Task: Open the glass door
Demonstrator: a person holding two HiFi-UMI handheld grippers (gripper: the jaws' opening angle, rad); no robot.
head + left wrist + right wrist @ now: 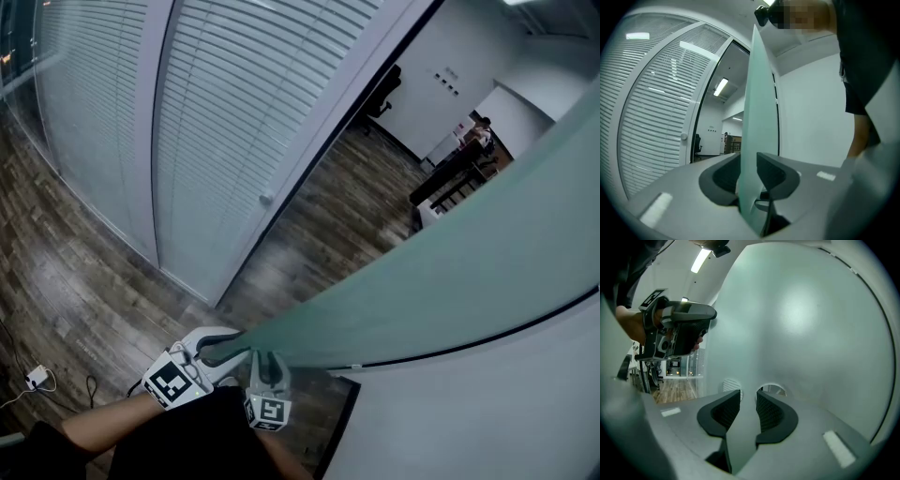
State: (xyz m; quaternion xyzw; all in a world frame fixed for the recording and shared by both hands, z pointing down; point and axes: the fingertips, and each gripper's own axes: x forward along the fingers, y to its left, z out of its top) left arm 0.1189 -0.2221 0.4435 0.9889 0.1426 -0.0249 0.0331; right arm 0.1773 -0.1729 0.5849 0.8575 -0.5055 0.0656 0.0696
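Frosted pale-green glass door [450,272] stands swung open to the right of the white-framed wall of horizontal blinds [225,103], with the open doorway and dark wood-plank floor [309,244] between them. Its free vertical edge points toward the person. The left white hand-held gripper [217,349], on the side nearer the blinds wall, has its jaws spread wide, and the door's thin edge [757,117] stands between its dark pads [771,173]; whether the pads press on the glass I cannot tell. The right white hand-held gripper [269,361] sits just beside it, farther from the blinds wall. Its jaws are parted with nothing between them, and it faces the door's broad frosted face [801,324].
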